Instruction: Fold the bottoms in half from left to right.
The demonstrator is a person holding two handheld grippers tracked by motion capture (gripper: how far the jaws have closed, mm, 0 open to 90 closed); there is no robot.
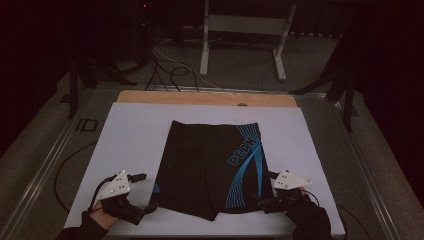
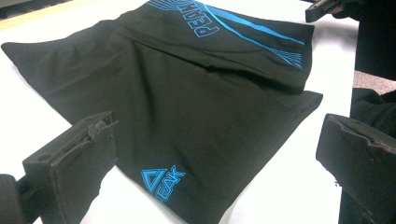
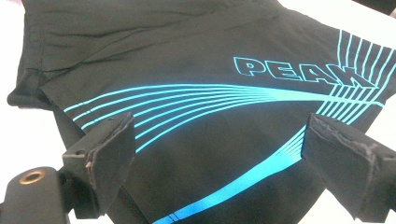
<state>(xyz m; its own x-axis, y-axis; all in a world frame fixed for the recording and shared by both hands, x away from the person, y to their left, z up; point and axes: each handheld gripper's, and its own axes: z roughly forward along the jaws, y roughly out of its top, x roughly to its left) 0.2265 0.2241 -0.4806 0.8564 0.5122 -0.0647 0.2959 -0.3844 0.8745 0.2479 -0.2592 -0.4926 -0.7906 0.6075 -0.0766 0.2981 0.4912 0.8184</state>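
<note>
Both grippers sit at the near edge of the table, one at each hem corner of the black shorts (image 1: 210,167). Left gripper (image 1: 143,192) hovers just beside the near left leg hem, jaws spread wide, nothing between them, the small blue logo (image 2: 162,182) lying on the cloth ahead. Right gripper (image 1: 262,192) is at the near right leg hem, jaws wide apart too, poised over the blue curved stripes (image 3: 187,100) without clamping the fabric. Shorts lie flat in the middle of the white table (image 1: 135,135), waistband toward the far edge, PEAK lettering (image 1: 245,150) along their right side.
</note>
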